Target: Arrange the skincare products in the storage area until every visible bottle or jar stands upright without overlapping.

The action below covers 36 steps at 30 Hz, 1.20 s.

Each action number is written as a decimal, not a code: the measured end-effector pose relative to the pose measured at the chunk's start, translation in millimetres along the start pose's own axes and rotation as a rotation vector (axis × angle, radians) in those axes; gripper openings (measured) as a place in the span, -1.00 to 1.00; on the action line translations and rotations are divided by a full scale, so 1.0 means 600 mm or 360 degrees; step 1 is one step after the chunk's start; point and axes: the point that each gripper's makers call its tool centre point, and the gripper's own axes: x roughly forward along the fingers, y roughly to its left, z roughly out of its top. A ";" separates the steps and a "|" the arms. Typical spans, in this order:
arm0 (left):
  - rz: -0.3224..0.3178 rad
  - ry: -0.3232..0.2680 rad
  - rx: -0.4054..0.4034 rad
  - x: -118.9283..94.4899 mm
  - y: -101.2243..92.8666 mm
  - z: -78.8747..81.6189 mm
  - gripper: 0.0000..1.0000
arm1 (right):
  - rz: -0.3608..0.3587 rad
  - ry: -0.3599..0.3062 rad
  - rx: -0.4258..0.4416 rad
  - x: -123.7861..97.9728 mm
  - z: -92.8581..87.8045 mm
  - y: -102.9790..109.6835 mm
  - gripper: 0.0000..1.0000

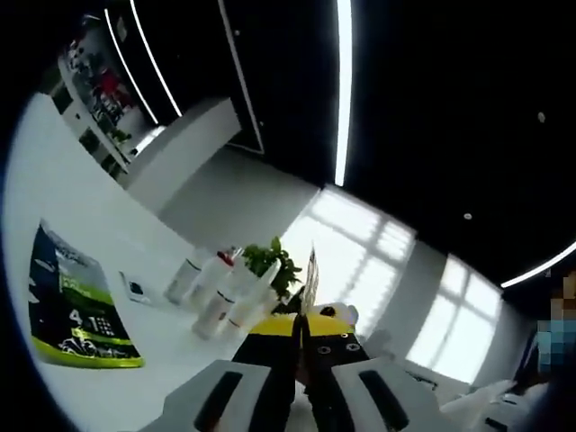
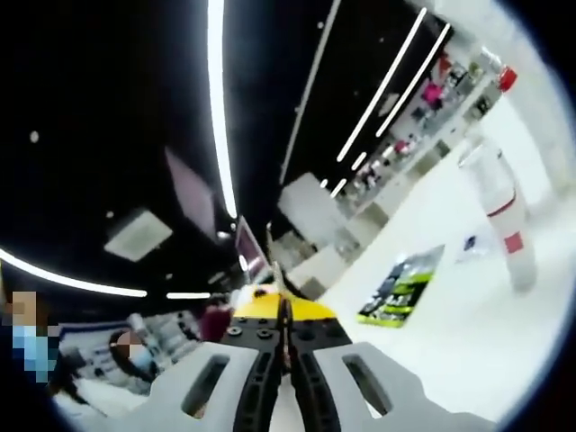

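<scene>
white bench [image 1: 81,261] under a dark ceiling with long light strips, big bright windows behind; both views are tilted hard, so read everything relative to each claw.

left claw [image 1: 301,364]: jaws pressed together, yellow-and-black tips touching, nothing between them. ahead and to its left is a cluster of white bottles [image 1: 216,292], one with a red cap. they look upright and packed close, possibly touching, and i can't tell whether any overlap. green plant [image 1: 270,263] sits just behind them, and a green-and-black leaflet [image 1: 76,310] lies flat further left.

right claw [image 2: 283,346]: also pressed together and empty. one tall white bottle with red bands [image 2: 504,216] stands far to its right, well apart from the claw and on its own. its long axis leans in the frame, probably from camera roll rather than real tilt. the same leaflet [image 2: 402,286] lies between claw and bottle.

judgement: left claw is nearer the cluster, right claw nearer the lone bottle. either must spread before approaching side-on across a bottle's long axis.
</scene>
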 end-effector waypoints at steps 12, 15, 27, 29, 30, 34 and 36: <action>0.0081 0.0083 0.0034 0.006 0.015 -0.023 -0.94 | -0.0132 -0.0034 0.0062 -0.004 0.004 -0.027 -1.00; 0.0129 0.0049 0.0087 0.005 0.028 -0.014 -0.92 | -0.0148 -0.0048 0.0084 -0.007 0.011 -0.035 -1.00; 0.0376 -0.0023 0.0412 -0.007 0.059 0.012 -0.71 | -0.0501 -0.0071 0.0351 -0.032 0.005 -0.120 -1.00; 0.0385 -0.0007 0.0478 -0.004 0.060 0.009 -0.67 | -0.0614 -0.0086 0.0393 -0.044 0.003 -0.147 -1.00; 0.0387 -0.0002 0.0488 -0.003 0.060 0.008 -0.66 | -0.0629 -0.0089 0.0399 -0.045 0.000 -0.149 -1.00; 0.0411 0.0056 0.0588 0.002 0.066 -0.004 -0.64 | -0.0665 -0.0147 0.0719 -0.059 -0.014 -0.168 -1.00; 0.0406 0.0066 0.0587 0.002 0.067 -0.005 -0.63 | -0.0666 -0.0133 0.0837 -0.062 -0.023 -0.172 -1.00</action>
